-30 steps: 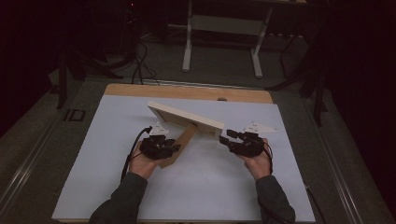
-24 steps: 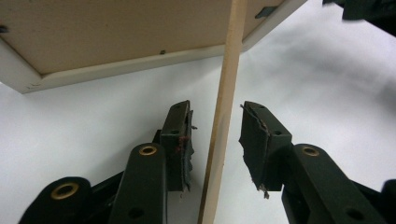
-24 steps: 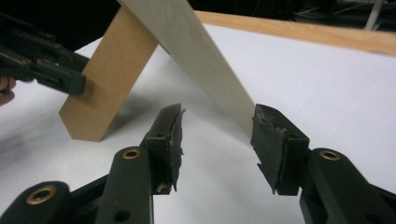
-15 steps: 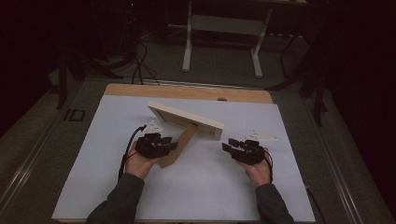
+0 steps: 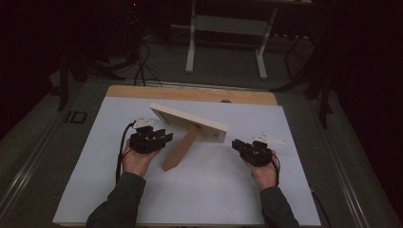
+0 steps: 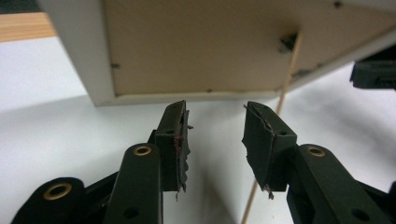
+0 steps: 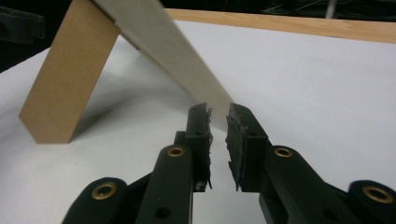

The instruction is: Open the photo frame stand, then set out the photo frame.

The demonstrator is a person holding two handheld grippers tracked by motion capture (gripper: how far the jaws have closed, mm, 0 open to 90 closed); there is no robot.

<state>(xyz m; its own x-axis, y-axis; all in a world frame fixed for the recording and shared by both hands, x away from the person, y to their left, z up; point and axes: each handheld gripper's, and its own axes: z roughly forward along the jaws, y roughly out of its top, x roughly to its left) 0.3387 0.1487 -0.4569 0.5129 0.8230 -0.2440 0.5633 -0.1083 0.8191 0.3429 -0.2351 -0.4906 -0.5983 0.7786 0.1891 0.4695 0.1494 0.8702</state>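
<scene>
While the picture frame [image 5: 189,122] stands on its prop, your left gripper [image 5: 164,137] has opened empty jaws; your right gripper [image 5: 236,145] has narrowed its jaws, empty, near it.

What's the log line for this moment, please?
picture frame: standing on prop | left gripper: open, empty | right gripper: closing, empty, clear of frame

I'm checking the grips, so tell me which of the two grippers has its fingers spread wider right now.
The left gripper: its fingers have been opening and stand well apart with nothing between them, below the picture frame. The right gripper has been closing to a narrow slit, also empty.
</scene>
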